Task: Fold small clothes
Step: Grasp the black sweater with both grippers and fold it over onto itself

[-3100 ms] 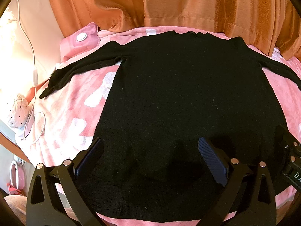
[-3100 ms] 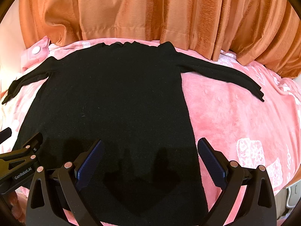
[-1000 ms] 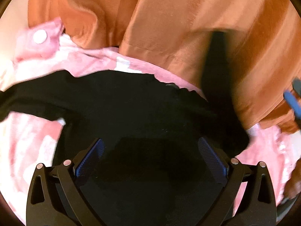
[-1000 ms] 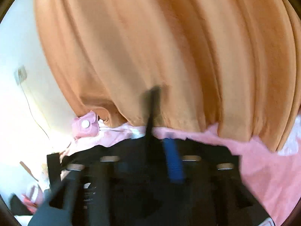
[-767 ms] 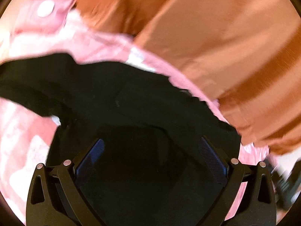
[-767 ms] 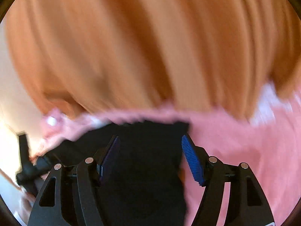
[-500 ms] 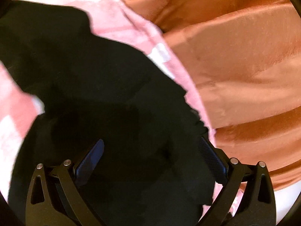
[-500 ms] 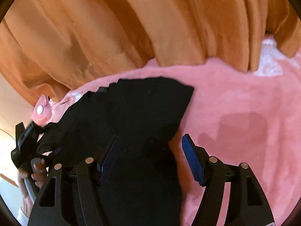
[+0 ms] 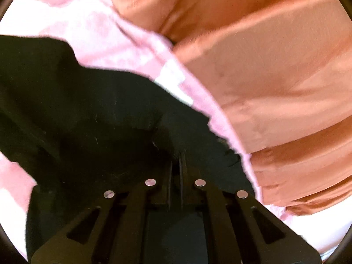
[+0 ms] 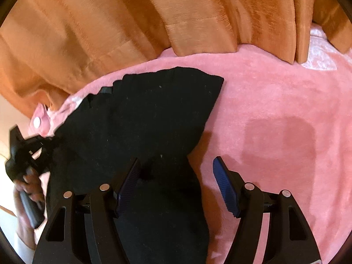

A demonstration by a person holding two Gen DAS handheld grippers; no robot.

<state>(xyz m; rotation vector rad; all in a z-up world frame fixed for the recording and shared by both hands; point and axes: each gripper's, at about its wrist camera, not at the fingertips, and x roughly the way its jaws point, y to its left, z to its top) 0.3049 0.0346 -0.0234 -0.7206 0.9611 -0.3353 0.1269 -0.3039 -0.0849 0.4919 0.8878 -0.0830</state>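
A black sweater [image 10: 143, 114] lies spread on a pink blanket [image 10: 275, 110], with its shoulder corner pointing to the upper right. My right gripper [image 10: 176, 160] stands open low over the sweater's right side edge. That edge runs between its fingers, and the blue pads do not press on it. In the left wrist view my left gripper [image 9: 177, 154] is shut on a pinch of the black sweater [image 9: 88, 110] near its upper edge. The right wrist view shows the left gripper [image 10: 33, 151] at the far left, held by a hand [image 10: 26, 189].
Orange curtains [image 10: 154, 22] hang close behind the bed's far edge and also fill the right of the left wrist view [image 9: 264, 66]. A pink pouch with a white button [image 10: 38, 118] lies at the far left. Pink blanket [image 9: 99, 33] stretches to the right of the sweater.
The left gripper's jaws have gone from wide open to shut on the sweater's fabric. The right gripper came down from facing the curtain to just over the sweater's right edge.
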